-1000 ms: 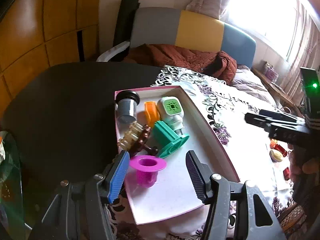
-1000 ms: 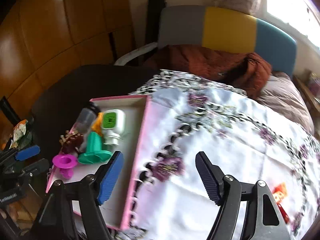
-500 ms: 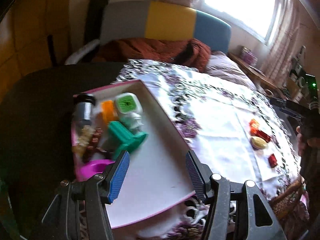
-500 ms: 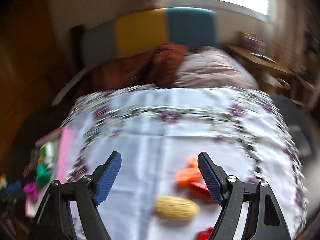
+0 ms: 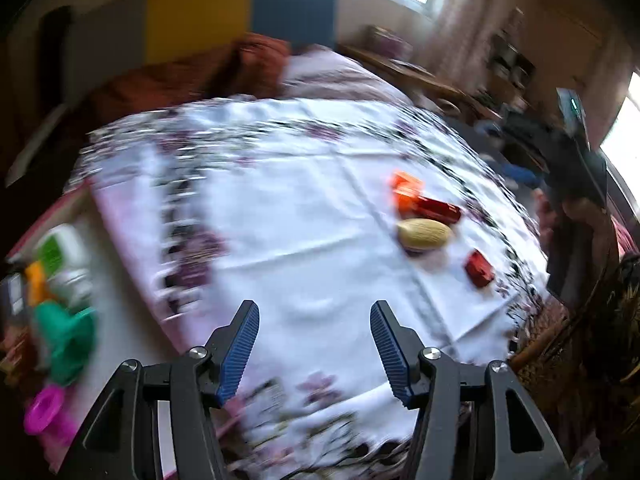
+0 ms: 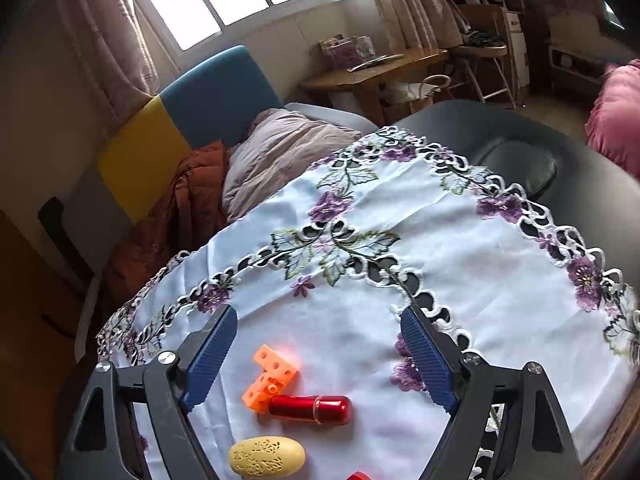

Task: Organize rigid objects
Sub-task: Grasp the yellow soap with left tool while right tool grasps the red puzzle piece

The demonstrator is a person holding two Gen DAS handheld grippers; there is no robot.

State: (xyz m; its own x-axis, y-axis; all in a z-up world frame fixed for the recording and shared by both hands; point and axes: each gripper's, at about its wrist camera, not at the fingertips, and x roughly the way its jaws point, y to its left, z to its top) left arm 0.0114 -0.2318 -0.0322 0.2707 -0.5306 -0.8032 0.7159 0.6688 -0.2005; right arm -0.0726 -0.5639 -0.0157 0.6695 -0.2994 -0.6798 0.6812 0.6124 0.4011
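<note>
The right claw hangs empty over the orange block, jaws opening to take it for the tray, with the red tube touching the block; the left claw stands wide, idle.

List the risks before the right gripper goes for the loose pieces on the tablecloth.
1. The orange block touches the red cylinder, so the right gripper, whose jaws are opening with nothing between them, may catch both or knock one away.
2. The red cylinder and the yellow oval piece look rounded and could roll on the tablecloth.
3. The cloth's cut-out edge could snag a fingertip.
</note>
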